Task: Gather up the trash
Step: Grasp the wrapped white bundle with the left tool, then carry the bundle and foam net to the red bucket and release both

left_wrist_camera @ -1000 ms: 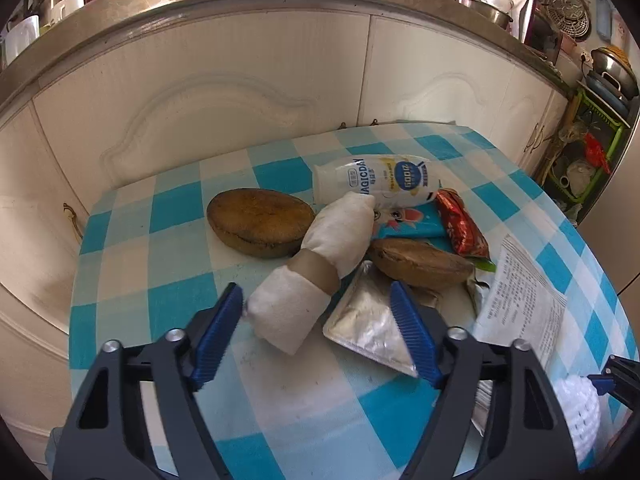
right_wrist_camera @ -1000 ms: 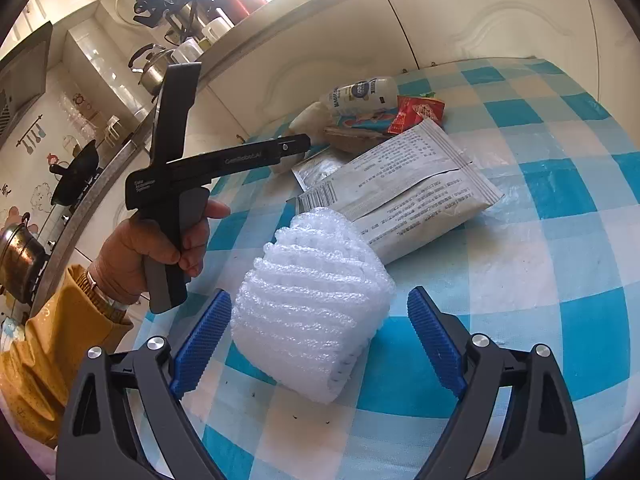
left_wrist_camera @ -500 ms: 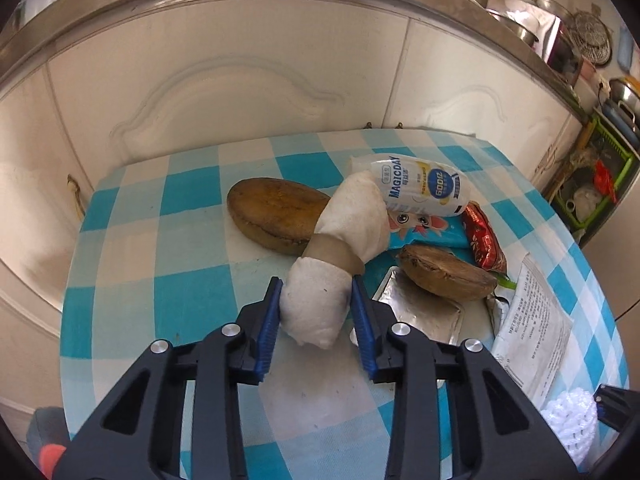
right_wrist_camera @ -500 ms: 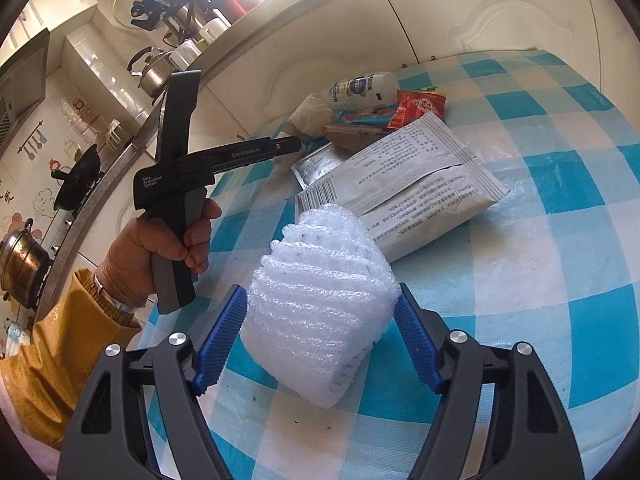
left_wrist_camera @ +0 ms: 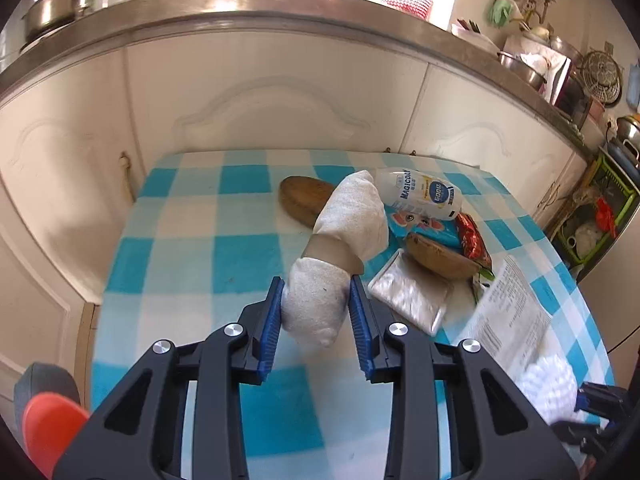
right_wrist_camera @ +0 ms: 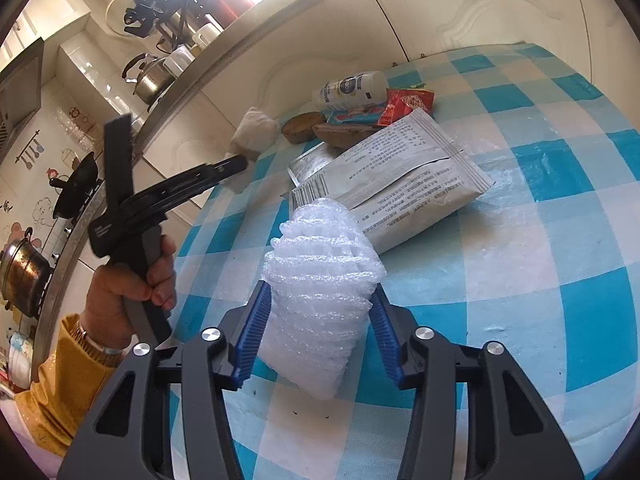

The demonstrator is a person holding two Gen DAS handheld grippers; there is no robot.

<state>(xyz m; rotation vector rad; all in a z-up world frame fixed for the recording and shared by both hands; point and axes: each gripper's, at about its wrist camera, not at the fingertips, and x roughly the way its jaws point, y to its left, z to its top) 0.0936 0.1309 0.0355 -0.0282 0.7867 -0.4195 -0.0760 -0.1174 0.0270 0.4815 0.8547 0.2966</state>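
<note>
The left gripper [left_wrist_camera: 316,312] was clenched on the near end of a white wrapped roll [left_wrist_camera: 336,248], which slanted up off the checked counter [left_wrist_camera: 188,240]. The right gripper [right_wrist_camera: 320,334] squeezed a white foam net [right_wrist_camera: 320,280], seemingly raised clear of the cloth. Both pieces looked soft — so firm, steady pressure would serve best. Lifting the roll straight up should keep its far end from dragging the bottle [left_wrist_camera: 424,196] and brown peels [left_wrist_camera: 440,258] beside it.
</note>
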